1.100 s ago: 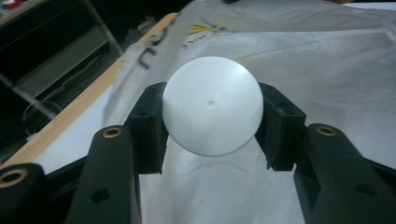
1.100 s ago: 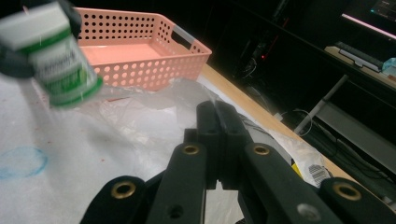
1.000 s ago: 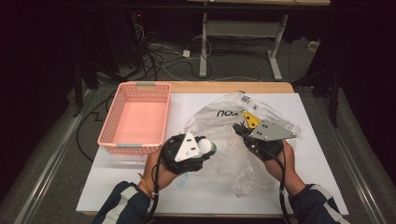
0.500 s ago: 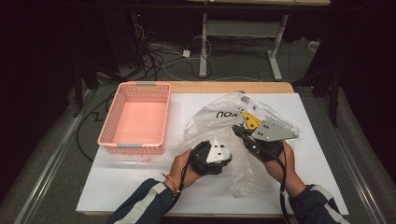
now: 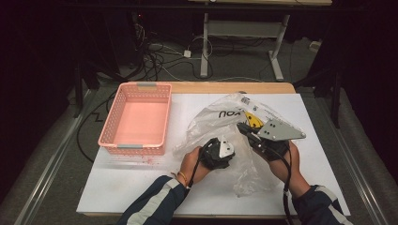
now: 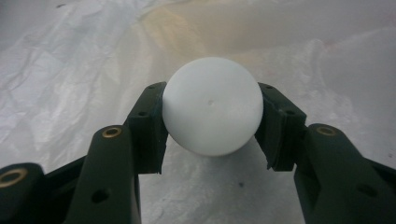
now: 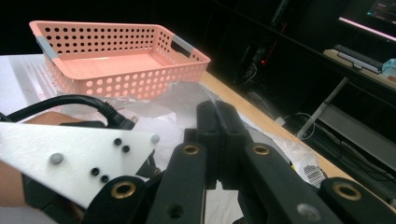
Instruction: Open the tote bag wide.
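A white ball [image 6: 212, 106] sits between the pads of my left gripper [image 6: 211, 95], which is shut on it. In the high view my left gripper [image 5: 220, 151] reaches low into the mouth of a crumpled clear plastic bag [image 5: 220, 119] on the white table cover. The bag's film [image 6: 70, 70] lies all around the ball. My right gripper [image 5: 243, 127] is at the bag's upper edge just to the right, with its jaws [image 7: 218, 109] pressed together on the film and holding it raised. Something yellow [image 5: 253, 119] shows inside the bag.
A pink perforated basket [image 5: 133, 147] stands with nothing in it at the table's left, also seen ahead in the right gripper view [image 7: 140, 77]. The white cover [image 5: 141, 183] lies bare at the front left. Beyond the wooden far edge are cables and a desk frame.
My left gripper has moved right and down with the ball, from beside the bag into its mouth. My right gripper has held still at the bag's edge.
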{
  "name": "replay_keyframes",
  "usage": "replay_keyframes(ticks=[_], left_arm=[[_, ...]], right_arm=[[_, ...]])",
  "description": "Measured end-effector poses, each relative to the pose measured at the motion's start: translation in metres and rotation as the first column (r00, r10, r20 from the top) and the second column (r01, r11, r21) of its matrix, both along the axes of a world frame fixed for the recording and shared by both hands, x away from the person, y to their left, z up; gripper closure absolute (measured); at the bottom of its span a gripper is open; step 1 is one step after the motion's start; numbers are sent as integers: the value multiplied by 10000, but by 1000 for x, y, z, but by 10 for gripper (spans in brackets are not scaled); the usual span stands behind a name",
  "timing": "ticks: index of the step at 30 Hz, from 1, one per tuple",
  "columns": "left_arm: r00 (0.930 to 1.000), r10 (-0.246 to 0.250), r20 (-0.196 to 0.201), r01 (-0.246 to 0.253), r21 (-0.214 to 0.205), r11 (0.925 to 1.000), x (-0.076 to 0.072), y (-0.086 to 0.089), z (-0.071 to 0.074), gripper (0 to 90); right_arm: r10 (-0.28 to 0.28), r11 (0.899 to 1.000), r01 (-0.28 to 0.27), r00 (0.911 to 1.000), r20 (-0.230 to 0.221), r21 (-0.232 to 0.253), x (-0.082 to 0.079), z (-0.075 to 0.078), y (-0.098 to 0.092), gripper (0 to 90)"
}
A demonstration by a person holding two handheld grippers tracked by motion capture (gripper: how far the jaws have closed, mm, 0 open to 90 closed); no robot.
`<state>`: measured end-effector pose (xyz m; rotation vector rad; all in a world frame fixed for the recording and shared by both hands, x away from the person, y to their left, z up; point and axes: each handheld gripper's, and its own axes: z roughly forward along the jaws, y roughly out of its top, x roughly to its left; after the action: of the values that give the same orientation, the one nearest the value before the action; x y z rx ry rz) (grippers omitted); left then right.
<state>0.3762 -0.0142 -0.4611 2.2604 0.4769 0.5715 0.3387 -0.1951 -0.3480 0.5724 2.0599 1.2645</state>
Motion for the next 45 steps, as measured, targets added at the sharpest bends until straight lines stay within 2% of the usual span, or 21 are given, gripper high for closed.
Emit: replay_keyframes(ticks=[3, 5, 9, 11, 15, 17, 19, 21, 23, 26, 28, 31, 33, 36, 39, 40, 41, 42, 43, 44, 45], left_arm=[[9998, 178, 7, -177, -145, 9997, 0, 5, 3, 466], [9998, 183, 65, -180, -458, 9988, -4, 8, 8, 390], [9978, -250, 622, 257, -107, 9996, -23, 14, 22, 343], [9941, -569, 928, 553, 189, 9983, -36, 18, 29, 339], [9849, -1077, 1353, 1062, 180, 9942, -65, 39, 45, 332], [9792, -852, 1844, 852, 78, 9963, -78, 55, 53, 315], [9750, -244, 2207, 302, -228, 9993, -86, 75, 58, 281], [9722, 398, 2306, -316, -391, 9987, -89, 90, 59, 228], [9776, 702, 1983, -552, -801, 9953, -91, 108, 56, 228], [9841, 1072, 1418, -1008, -512, 9936, -88, 123, 43, 227], [9847, 1284, 1175, -1284, -72, 9917, -83, 128, 32, 227], [9851, 1526, 796, -1526, -62, 9883, -75, 132, 24, 227], [9833, 1609, 846, -1627, 141, 9866, -70, 131, 20, 194], [9807, 1783, 808, -1832, 580, 9814, -60, 131, 11, 203], [9778, 1953, 759, -2007, 716, 9770, -51, 131, 7, 280], [9771, 1983, 773, -2032, 612, 9772, -50, 131, 7, 338], [9782, 1940, 741, -1987, 626, 9781, -49, 130, 8, 424], [9770, 1977, 805, -2033, 697, 9766, -49, 129, 9, 471], [9760, 1979, 908, -2041, 648, 9768, -51, 129, 10, 543], [9763, 1935, 967, -2004, 675, 9774, -52, 129, 11, 656], [9761, 1937, 985, -2001, 592, 9780, -53, 130, 12, 708]], right_arm=[[14, 10000, -14, 10000, -50, -57, 0, -1, 0, 900], [42, 9999, -43, 9999, -93, -142, 0, -3, 1, 900], [27, 9997, -33, 9997, -235, -253, 1, -7, 1, 900], [16, 9994, -27, 9995, -324, -343, 1, -9, 1, 900], [7, 9988, -30, 9989, -461, -487, 3, -12, -1, 900], [-25, 9987, -3, 9985, -549, -519, 4, -14, -1, 900], [-27, 9981, -8, 9983, -575, -617, 4, -16, -1, 900], [-8, 9976, -35, 9981, -621, -688, 4, -17, -1, 900], [-80, 9971, 32, 9980, -634, -766, 4, -17, -2, 900], [-150, 9968, 95, 9975, -684, -800, 6, -18, -5, 900], [-194, 9965, 136, 9973, -707, -823, 7, -18, -7, 900], [-235, 9961, 172, 9971, -724, -865, 7, -19, -10, 900], [-241, 9960, 177, 9970, -729, -874, 7, -19, -11, 900], [-243, 9957, 174, 9969, -755, -910, 8, -20, -13, 900], [-262, 9952, 184, 9964, -805, -962, 9, -21, -15, 900], [-285, 9949, 204, 9963, -814, -983, 9, -22, -15, 900], [-267, 9947, 184, 9963, -813, -1010, 10, -22, -15, 900], [-269, 9945, 185, 9964, -808, -1033, 10, -22, -16, 900], [-300, 9945, 213, 9960, -838, -1022, 10, -23, -16, 900], [-300, 9946, 211, 9958, -870, -1014, 11, -23, -16, 900], [-298, 9946, 207, 9956, -885, -1022, 11, -24, -16, 900]])
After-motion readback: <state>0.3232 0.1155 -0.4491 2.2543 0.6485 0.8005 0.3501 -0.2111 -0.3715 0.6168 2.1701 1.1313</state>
